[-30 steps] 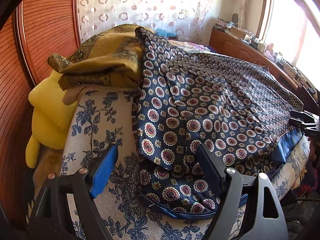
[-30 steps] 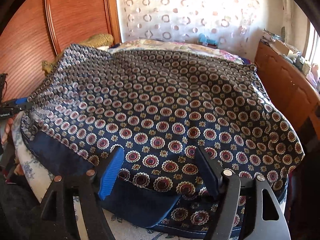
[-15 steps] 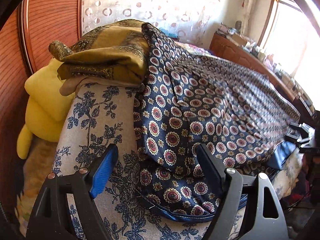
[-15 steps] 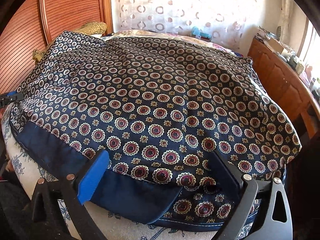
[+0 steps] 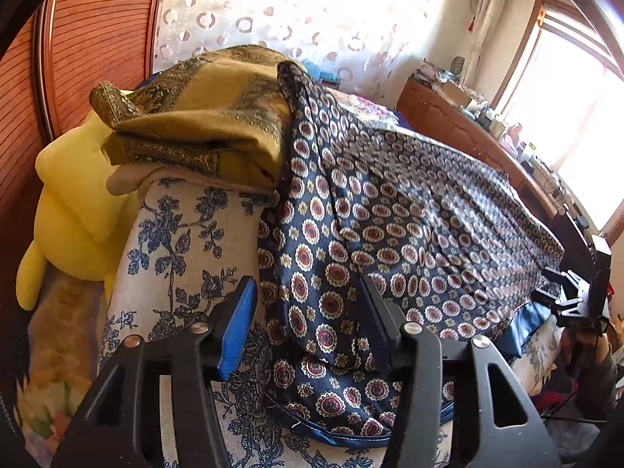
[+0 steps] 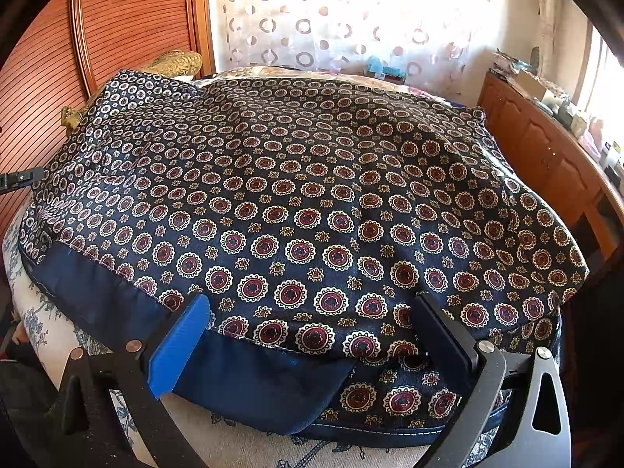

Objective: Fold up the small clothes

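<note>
Left gripper (image 5: pixel 308 312) fingers closing, a fold of the patterned garment (image 5: pixel 409 210) lying between them; right gripper (image 6: pixel 312 335) fingers standing spread wide, straddling the garment's hem.

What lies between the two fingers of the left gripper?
In the left wrist view, a fold of the navy patterned garment lies inside the closing left gripper.

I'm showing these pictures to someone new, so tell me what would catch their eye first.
First, the navy patterned garment, dotted with red and cream medallions, spread across most of the floral-covered surface. Next, the folded mustard cloth heaped at its far left corner, with a yellow plush toy beside it. The left gripper is closing around the garment's near corner, while the right gripper stands wide open over the near hem.
</note>
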